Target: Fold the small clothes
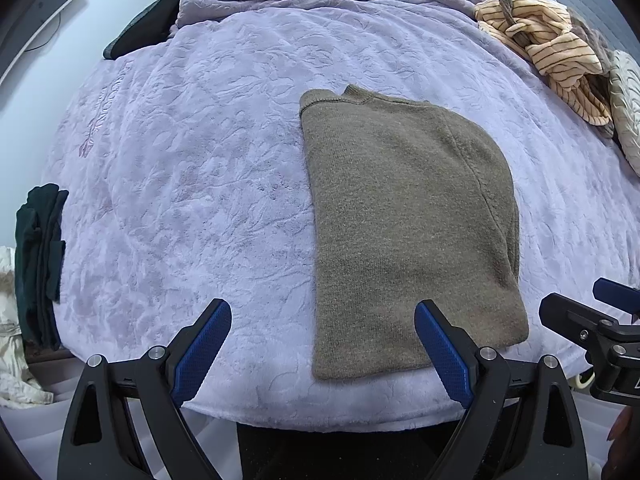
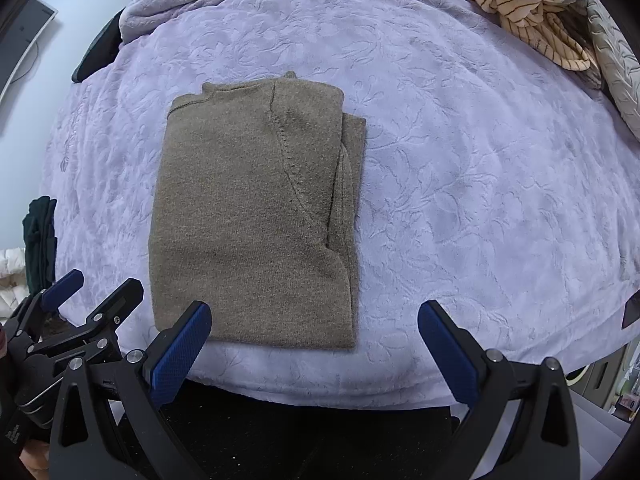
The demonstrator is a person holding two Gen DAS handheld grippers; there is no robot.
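Brown sweater lies folded on the bed, near its front edge, long axis running away from both tongs toward the far side. Left tongs and right tongs both spread apart, empty, hovering at the near hem; left straddles its left corner, right its right corner. Neither clearly nearer.

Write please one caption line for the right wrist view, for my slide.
Right gripper, jaws open, above the near hem of a folded brown sweater on a lilac blanket.
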